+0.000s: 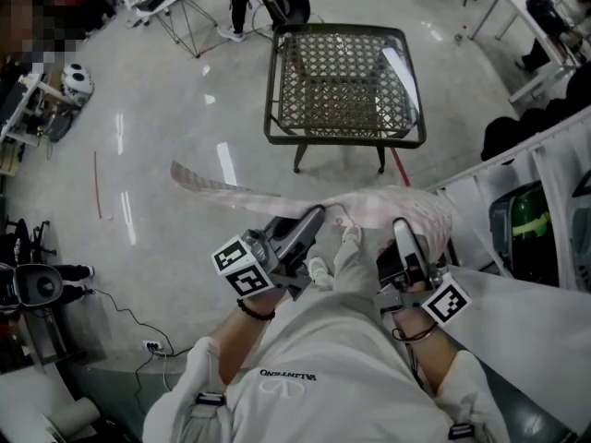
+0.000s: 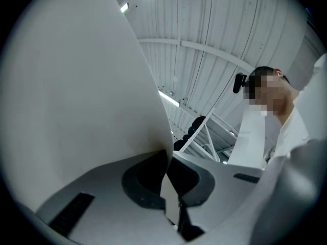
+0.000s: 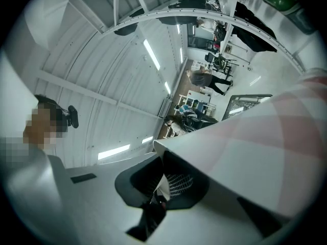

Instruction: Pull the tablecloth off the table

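The tablecloth [image 1: 388, 212] is already off the bench [image 1: 343, 140]. The bench stands bare, well ahead of both tools. The pink and white cloth hangs in the air between the two tools and just in front of them. One long thin end of it runs out far past the left tool [image 1: 314, 218], over the floor [image 1: 157, 118].

The left tool is closed tight on an edge of the cloth. The right tool [image 1: 404, 231] is closed tight on another part of it.

What could go wrong? Each tool seems to pinch only a thin bit of cloth, so a quick tug could make it slip out and drop. The loose end could sag down and drag on the floor. The cloth also hangs right above the person's shoes [image 1: 319, 270], so a foot could step on it if it falls lower.

Both hands are held low and close to the body, near the waist, and near each other. The left tool leans forward and in toward the right tool. The right tool points more straight ahead. Both tools tip upward, since their own views look up at the ceiling.
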`<action>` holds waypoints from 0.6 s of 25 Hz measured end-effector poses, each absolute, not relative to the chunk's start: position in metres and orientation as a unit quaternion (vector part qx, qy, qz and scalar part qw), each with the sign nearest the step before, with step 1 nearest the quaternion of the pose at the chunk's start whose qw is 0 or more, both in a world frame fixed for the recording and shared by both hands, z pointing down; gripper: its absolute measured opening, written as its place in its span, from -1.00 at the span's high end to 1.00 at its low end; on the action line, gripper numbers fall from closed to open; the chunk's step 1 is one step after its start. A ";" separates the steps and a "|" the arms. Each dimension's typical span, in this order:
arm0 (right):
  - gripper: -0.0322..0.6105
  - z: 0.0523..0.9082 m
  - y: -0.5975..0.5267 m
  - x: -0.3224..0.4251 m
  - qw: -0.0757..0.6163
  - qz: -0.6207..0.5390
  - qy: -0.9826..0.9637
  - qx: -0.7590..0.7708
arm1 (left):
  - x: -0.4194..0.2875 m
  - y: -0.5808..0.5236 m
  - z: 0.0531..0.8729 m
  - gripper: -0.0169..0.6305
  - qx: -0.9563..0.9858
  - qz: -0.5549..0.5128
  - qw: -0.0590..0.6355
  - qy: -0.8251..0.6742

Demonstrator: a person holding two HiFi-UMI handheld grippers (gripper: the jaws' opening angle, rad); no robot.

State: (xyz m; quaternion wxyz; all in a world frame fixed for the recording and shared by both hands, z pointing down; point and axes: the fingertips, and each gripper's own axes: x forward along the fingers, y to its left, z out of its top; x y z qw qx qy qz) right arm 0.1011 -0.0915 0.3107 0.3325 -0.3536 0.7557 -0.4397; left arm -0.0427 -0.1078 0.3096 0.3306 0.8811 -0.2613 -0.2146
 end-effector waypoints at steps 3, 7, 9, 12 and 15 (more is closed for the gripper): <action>0.87 0.313 -0.094 0.101 0.330 -0.439 0.756 -0.356 | -0.044 -0.110 0.309 0.94 0.883 -0.214 0.326 -0.262; 0.87 0.313 -0.094 0.101 0.329 -0.439 0.756 -0.356 | -0.043 -0.111 0.307 0.94 0.885 -0.212 0.321 -0.262; 0.87 0.314 -0.095 0.102 0.329 -0.442 0.754 -0.356 | -0.042 -0.111 0.307 0.94 0.885 -0.213 0.321 -0.263; 0.87 0.317 -0.095 0.102 0.326 -0.444 0.753 -0.359 | -0.042 -0.112 0.308 0.94 0.884 -0.212 0.323 -0.263; 0.87 0.319 -0.096 0.102 0.325 -0.444 0.754 -0.360 | -0.041 -0.112 0.311 0.94 0.883 -0.211 0.326 -0.263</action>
